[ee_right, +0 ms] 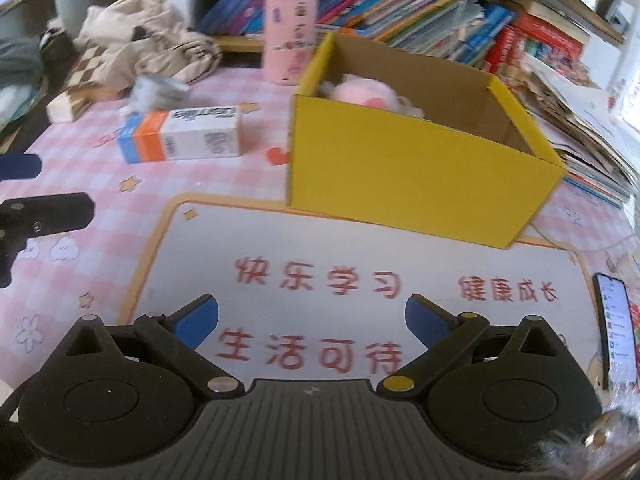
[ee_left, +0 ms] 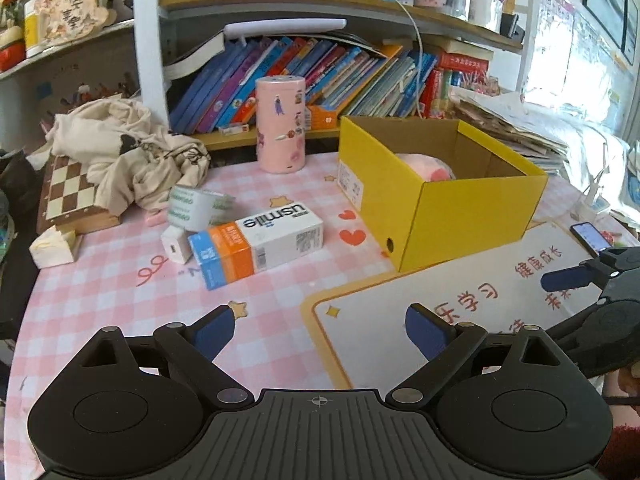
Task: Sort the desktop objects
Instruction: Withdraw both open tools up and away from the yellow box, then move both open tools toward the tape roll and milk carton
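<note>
A yellow cardboard box (ee_left: 468,216) (ee_right: 400,168) stands open on the desk with a pink plush toy (ee_left: 424,166) (ee_right: 364,94) inside. To its left lie a white, orange and blue "usmile" carton (ee_left: 258,242) (ee_right: 184,134), a roll of tape (ee_left: 196,208) and a small white charger (ee_left: 176,246). A pink cylinder (ee_left: 280,124) (ee_right: 290,38) stands behind them. My left gripper (ee_left: 320,330) is open over the pink checked cloth, short of the carton. My right gripper (ee_right: 312,324) is open above the white mat, in front of the box. Neither holds anything.
A chessboard box (ee_left: 68,196) under a crumpled beige cloth (ee_left: 132,152) fills the left. A phone (ee_right: 616,324) lies on the mat's right side. Rows of books (ee_left: 320,80) and stacked papers (ee_left: 516,128) line the back and right. The white mat (ee_right: 360,264) carries red characters.
</note>
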Motion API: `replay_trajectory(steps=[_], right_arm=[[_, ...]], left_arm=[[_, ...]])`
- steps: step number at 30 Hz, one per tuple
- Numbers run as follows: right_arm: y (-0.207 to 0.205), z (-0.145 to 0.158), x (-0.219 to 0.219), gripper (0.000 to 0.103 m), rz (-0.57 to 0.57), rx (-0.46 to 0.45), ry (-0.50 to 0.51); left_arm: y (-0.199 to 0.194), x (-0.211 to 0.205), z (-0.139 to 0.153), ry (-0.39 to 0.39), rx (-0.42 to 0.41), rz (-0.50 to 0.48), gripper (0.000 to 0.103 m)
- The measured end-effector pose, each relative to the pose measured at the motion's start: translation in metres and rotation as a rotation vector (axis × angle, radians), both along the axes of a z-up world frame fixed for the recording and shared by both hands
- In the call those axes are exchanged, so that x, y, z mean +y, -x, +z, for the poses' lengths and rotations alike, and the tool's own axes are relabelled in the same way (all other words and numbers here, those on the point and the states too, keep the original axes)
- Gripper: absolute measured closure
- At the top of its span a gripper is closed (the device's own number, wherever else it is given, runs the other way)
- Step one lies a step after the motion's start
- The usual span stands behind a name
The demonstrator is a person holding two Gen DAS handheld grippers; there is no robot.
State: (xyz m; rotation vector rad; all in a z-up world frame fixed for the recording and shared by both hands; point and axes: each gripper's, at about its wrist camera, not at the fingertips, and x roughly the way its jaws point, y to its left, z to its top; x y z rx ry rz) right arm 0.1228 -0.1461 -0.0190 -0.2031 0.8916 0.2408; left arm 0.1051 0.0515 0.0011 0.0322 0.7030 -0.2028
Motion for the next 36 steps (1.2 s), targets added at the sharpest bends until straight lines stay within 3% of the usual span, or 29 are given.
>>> replay_trajectory(steps=[15, 36], right_arm=[[0.018, -0.002, 0.066, 0.002, 0.216, -0.014, 0.098], [0.023, -0.004, 0.091, 0.002, 0.237, -0.023, 0.114]], left_arm=[[0.016, 0.042, -0.003, 0.036, 0.005, 0.101, 0.008], [0.022, 0.064, -0.004, 0.038, 0.002, 0.111, 0.008]])
